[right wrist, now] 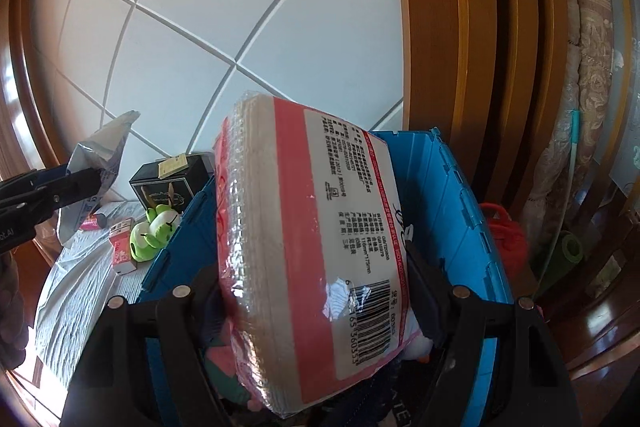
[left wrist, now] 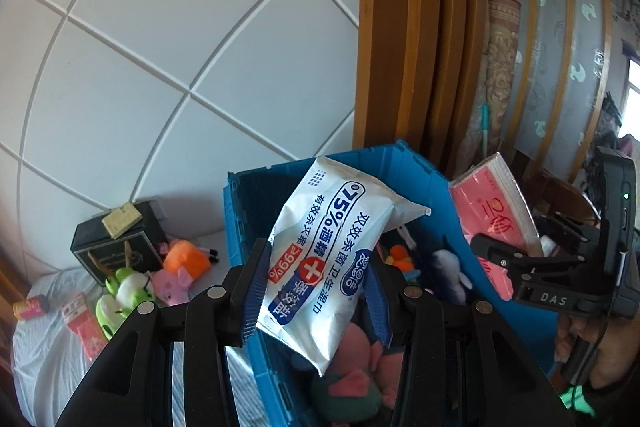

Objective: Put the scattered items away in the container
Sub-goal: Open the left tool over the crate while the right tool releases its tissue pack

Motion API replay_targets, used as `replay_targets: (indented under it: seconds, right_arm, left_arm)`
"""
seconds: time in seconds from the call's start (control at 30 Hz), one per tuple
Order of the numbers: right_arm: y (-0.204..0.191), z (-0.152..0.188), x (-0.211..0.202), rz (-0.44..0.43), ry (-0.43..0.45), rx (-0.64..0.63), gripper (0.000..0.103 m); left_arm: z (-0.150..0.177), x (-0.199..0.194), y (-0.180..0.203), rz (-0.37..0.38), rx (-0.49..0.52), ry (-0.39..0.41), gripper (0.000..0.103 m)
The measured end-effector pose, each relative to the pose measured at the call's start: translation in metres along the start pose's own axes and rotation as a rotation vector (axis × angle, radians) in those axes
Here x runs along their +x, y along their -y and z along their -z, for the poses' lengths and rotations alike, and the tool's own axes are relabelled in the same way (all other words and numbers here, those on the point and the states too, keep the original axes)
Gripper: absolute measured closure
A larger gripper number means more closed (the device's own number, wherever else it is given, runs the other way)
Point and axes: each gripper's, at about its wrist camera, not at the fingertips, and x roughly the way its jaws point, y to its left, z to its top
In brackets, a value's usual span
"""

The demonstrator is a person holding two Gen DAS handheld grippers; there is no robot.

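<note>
My left gripper (left wrist: 316,291) is shut on a white wet-wipes pack (left wrist: 332,255) and holds it over the open blue crate (left wrist: 424,179). My right gripper (right wrist: 316,291) is shut on a pink tissue pack (right wrist: 312,251), also above the blue crate (right wrist: 452,195). In the left wrist view the right gripper (left wrist: 496,267) shows at the right with the pink tissue pack (left wrist: 496,211). In the right wrist view the left gripper (right wrist: 76,183) shows at the far left with the wipes pack (right wrist: 104,151). Soft toys (left wrist: 356,367) lie inside the crate.
On the white bedsheet (left wrist: 48,347) left of the crate lie a black box (left wrist: 116,247), a green frog toy (left wrist: 124,291), a pink pig toy (left wrist: 172,283), an orange toy (left wrist: 186,255), a small pink pack (left wrist: 86,327) and a pink can (left wrist: 30,307). A white padded headboard (left wrist: 180,47) and wooden frame (left wrist: 400,27) stand behind.
</note>
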Motion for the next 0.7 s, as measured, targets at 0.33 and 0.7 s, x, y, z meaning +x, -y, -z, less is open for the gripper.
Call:
replay_targets:
  seconds: [0.33,0.7]
  right_arm:
    - [0.018,-0.032,0.050,0.035,-0.034,0.010,0.029]
    - [0.031,-0.055,0.093,0.072,-0.070,0.021,0.029]
  left_arm:
    - [-0.042,0.090,0.004,-0.027,0.019,-0.028,0.060]
    - [-0.068,0.144,-0.007,-0.031,-0.018,-0.074,0.059]
